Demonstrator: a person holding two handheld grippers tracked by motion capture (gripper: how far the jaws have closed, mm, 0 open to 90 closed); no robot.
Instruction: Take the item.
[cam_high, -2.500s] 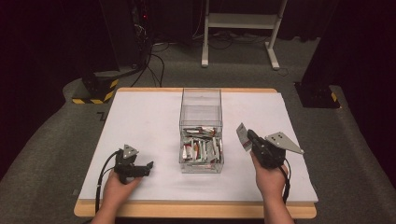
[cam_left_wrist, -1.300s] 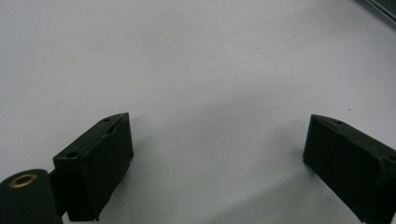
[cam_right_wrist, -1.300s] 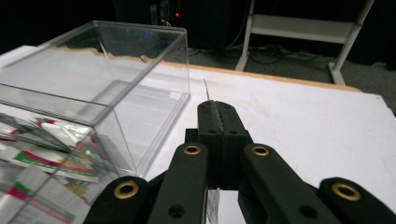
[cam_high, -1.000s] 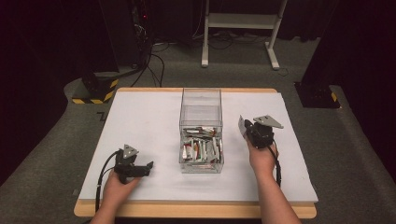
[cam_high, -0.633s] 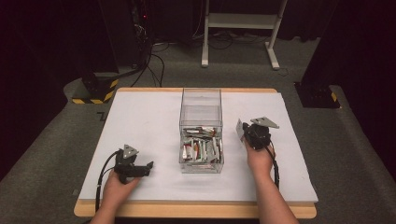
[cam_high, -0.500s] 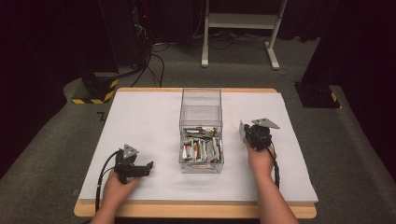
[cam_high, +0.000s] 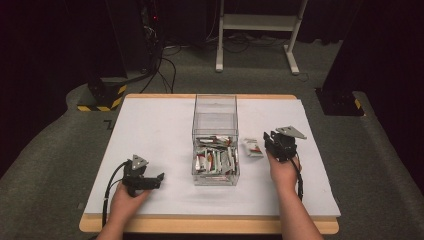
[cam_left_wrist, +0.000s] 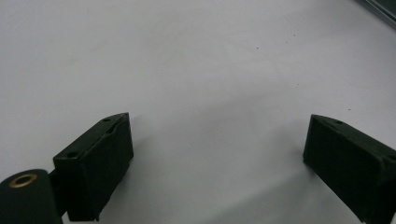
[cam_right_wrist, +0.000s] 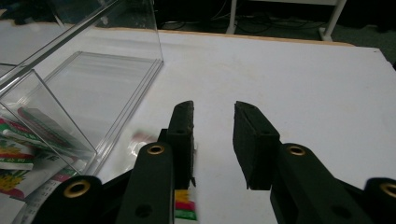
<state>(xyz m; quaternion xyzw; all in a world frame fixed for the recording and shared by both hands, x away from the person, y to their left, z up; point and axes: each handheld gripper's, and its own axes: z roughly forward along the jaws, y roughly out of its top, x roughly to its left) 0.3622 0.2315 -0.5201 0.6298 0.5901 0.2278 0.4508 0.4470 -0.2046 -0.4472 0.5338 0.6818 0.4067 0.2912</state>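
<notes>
The sachet (cam_high: 253, 148) lies flat on the white table (cam_high: 150, 130), out of the box and just ahead of my right claw (cam_high: 269, 139), between its tips and the near wall of the clear box (cam_high: 215, 140). In the right gripper view I catch it blurred under my left-hand jaw, a strip of red, yellow and green (cam_right_wrist: 185, 205) poking out below, with a pale smear of it (cam_right_wrist: 142, 138) beyond. My right claw (cam_right_wrist: 212, 123) stands with a narrow gap between its jaws and nothing clamped in that gap; the sachet sits beneath and to one side, not between the pads.

I judge the step in hand to be emptying the box one sachet at a time: this one looks set down and let go, and many more (cam_high: 215, 160) still fill the box's near half. The far half is bare.

Next, I reckon my right claw must lift clear of the loose sachet without dragging it, swing over the box rim, and dip in with jaws spread enough to pinch a single packet edge.

My left claw (cam_high: 159, 176) rests far off on the other side of the box, low on the table. In the left gripper view its jaws stand wide apart over bare white surface (cam_left_wrist: 210, 93), holding nothing.
</notes>
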